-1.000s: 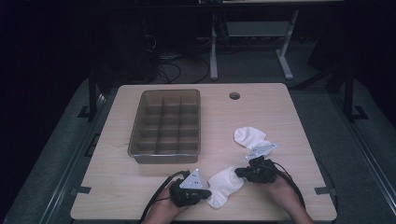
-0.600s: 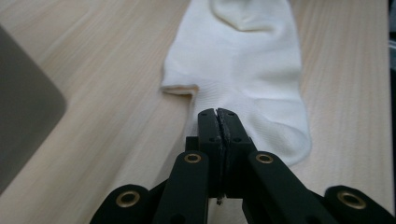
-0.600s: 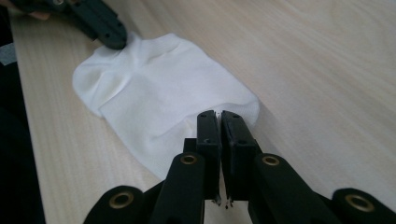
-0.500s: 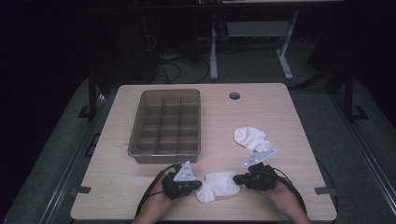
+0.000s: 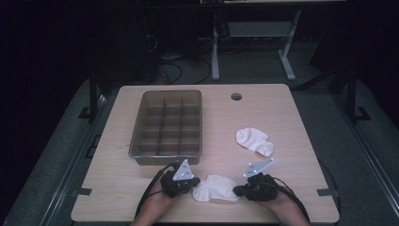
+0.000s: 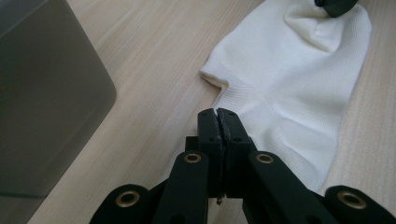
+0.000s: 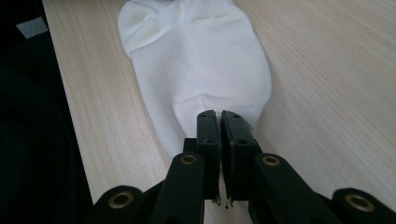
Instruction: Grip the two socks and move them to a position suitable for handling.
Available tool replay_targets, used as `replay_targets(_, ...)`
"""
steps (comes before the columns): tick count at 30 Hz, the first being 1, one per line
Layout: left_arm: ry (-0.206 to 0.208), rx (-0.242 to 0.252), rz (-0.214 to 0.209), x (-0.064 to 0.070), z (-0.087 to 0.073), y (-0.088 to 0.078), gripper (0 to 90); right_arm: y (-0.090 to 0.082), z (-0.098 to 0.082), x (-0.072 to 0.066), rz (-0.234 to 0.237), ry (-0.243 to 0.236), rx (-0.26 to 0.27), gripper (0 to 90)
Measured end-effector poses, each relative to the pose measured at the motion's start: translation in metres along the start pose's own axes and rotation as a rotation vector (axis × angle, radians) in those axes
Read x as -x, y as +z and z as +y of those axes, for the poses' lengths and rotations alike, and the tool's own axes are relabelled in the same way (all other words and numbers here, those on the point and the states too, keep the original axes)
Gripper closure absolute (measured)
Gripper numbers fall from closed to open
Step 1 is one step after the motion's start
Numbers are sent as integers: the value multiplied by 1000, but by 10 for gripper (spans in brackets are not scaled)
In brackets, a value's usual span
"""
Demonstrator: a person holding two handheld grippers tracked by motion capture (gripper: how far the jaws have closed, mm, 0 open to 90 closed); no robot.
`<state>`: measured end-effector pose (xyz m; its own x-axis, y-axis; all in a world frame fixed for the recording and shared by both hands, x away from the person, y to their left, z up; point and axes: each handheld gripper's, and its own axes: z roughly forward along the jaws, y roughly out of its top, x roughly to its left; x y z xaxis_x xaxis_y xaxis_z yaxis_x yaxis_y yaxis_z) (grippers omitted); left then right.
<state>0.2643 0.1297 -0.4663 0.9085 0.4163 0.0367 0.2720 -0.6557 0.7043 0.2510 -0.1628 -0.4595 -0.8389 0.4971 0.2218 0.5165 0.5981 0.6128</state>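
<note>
High view: wooden table (image 5: 282,117) w/ a white sock (image 5: 216,187) lying flat at the near edge, stretched between the two grippers. Left gripper (image 5: 192,181) holds the sock's left end; right gripper (image 5: 238,190) holds its right end.

Left gripper view: jaws pressed together, pinching the sock (image 6: 299,93) at its edge by the cuff opening; the right gripper's tip (image 6: 336,5) grips the opposite end at top of frame. Corner of the grey tray (image 6: 42,93) stands just left of the jaws.

Right gripper view: jaws pressed together, pinching the rounded end of the sock (image 7: 201,60), which runs away from them along the tabletop.

Elsewhere: grey compartment tray (image 5: 167,123), a 3-by-4 grid, sits far-left of the sock, apart from it. A second white sock (image 5: 254,141) lies crumpled right of the tray, farther than the right gripper. Round cable hole (image 5: 236,96) near the far edge.
</note>
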Motion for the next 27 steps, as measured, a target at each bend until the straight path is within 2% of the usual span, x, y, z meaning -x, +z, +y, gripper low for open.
replay_targets(3,0,3,-3,0,0,0,864,-1,0,0,1,-2,6,837)
replay_targets(6,4,7,1,0,0,-1,801,-4,1,1,-4,-2,30,795)
replay_targets(13,-7,34,-17,0,1,-6,734,-15,2,6,-25,16,113,719)
replay_targets(20,-58,73,-48,-6,-5,-23,627,-26,0,14,-54,35,163,697)
replay_targets(27,-105,74,-34,-14,-24,-46,508,-35,-2,27,-90,64,182,678)
